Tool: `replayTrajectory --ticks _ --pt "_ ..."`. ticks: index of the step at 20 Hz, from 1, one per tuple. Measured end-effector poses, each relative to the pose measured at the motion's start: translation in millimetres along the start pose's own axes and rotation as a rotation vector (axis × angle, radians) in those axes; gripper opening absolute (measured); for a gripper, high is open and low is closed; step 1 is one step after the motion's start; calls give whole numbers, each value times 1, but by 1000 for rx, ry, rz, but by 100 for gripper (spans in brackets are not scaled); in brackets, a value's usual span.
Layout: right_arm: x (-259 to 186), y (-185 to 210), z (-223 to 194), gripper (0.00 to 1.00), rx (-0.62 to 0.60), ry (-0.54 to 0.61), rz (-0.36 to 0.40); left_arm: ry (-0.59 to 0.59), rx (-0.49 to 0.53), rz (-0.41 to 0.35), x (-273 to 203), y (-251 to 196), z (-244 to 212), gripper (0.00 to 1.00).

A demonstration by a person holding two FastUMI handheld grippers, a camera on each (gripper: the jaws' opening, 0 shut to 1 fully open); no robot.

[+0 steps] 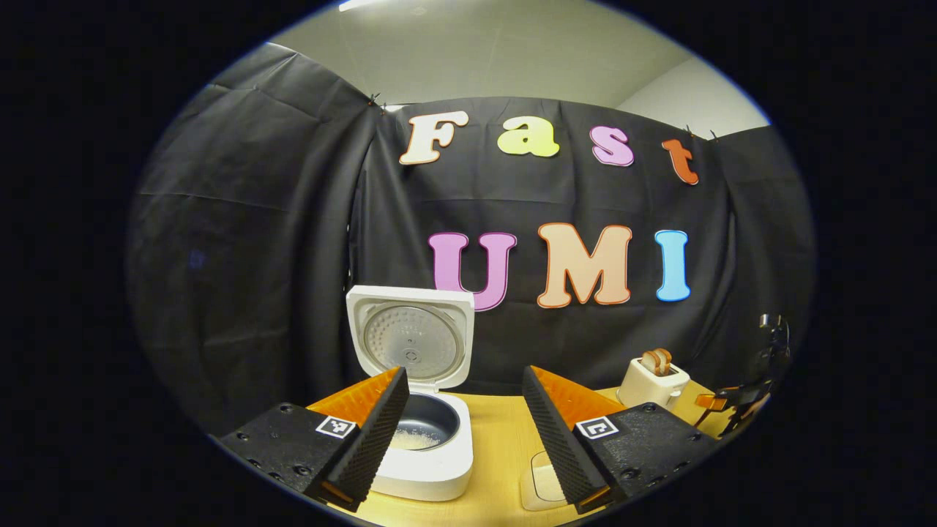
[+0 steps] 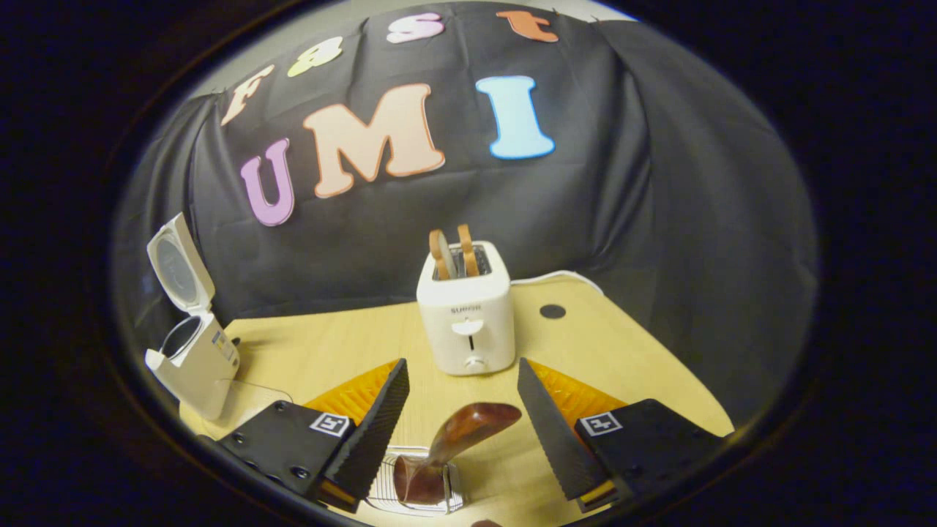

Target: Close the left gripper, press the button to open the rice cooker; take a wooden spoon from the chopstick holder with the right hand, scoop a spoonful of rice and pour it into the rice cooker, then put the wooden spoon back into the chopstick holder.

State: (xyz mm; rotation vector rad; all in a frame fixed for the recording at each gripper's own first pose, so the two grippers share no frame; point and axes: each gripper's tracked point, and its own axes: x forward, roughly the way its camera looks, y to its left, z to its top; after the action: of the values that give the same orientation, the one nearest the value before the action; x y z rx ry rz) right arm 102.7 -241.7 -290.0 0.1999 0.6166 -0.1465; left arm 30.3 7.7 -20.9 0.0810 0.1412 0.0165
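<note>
The white rice cooker stands with its lid raised, and pale rice lies in the dark inner pot. My left gripper is open in front of it, nothing between its fingers. In the right gripper view the cooker sits far left, lid up. My right gripper is open above the wire chopstick holder. A brown wooden spoon leans out of the holder, bowl end up, in the gap between the fingers without touching either. The right gripper also shows at the far right edge.
A white toaster with two slices of toast stands mid-table just beyond my right gripper, also seen as the toaster at the right. A pale container sits low on the wooden table. A dark hole marks the tabletop.
</note>
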Motion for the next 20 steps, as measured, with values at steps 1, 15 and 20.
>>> replayTrajectory --ticks 1,15,20 --pt "3 1 -10 96 5 25 8 4 5 1 0 -2 -2 93" --pt "-10 41 -41 20 14 82 130 35 2 -32 -5 -14 -17 93" --pt "-35 44 -2 20 -17 -11 68 67 -50 -67 6 -1 -30 93"
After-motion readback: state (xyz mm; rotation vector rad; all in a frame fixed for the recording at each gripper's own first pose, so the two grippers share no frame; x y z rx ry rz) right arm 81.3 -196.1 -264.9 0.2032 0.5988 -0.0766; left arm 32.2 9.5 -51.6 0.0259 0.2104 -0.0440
